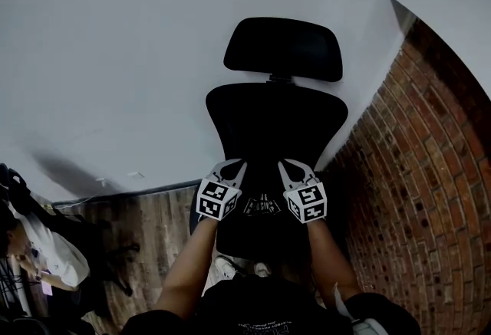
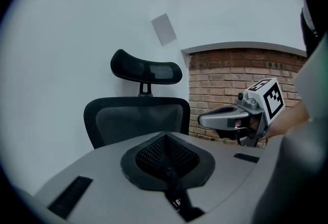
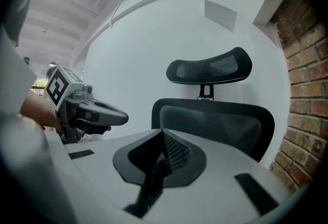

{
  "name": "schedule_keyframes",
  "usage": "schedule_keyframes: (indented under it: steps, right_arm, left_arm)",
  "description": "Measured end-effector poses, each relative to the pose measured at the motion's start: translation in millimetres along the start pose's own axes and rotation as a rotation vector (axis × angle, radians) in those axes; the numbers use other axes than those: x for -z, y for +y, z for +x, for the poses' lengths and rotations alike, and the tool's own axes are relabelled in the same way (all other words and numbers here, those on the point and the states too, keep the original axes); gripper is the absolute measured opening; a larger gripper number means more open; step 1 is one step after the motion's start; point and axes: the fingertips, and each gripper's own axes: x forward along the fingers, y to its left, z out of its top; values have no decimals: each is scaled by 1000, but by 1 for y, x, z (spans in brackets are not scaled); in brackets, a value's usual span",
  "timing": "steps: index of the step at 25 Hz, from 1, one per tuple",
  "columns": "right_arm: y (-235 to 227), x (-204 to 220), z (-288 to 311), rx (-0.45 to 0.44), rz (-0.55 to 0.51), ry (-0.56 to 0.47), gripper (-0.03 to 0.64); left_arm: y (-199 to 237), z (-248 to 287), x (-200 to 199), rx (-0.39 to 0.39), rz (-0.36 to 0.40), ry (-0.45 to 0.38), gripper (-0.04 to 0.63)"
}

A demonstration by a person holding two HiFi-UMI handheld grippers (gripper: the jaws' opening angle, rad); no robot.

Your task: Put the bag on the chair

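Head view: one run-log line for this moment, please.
left gripper: shut on bag strap | right gripper: shut on bag strap | bag: held before chair | placement: unconfirmed

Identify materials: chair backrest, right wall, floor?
Chair backrest: black mesh in a hard frame, likely plastic; the weave shows through.
Right wall: matte red brick, with visible mortar lines.
Floor: wood-look planks with visible grain; real wood or laminate, can't tell.
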Motion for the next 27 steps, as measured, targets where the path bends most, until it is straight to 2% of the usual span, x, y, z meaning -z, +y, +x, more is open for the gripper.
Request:
schedule_keyframes:
  steps: [10,27]
  right_arm:
    - [12,-7,-12,2,-40,1,18]
    - [8,-8,-36,-15,-22,4,18]
  left_arm:
    - [-8,-14,-10,7,7,-20,12]
    - [-34,-10,-9,8,26,-21,12]
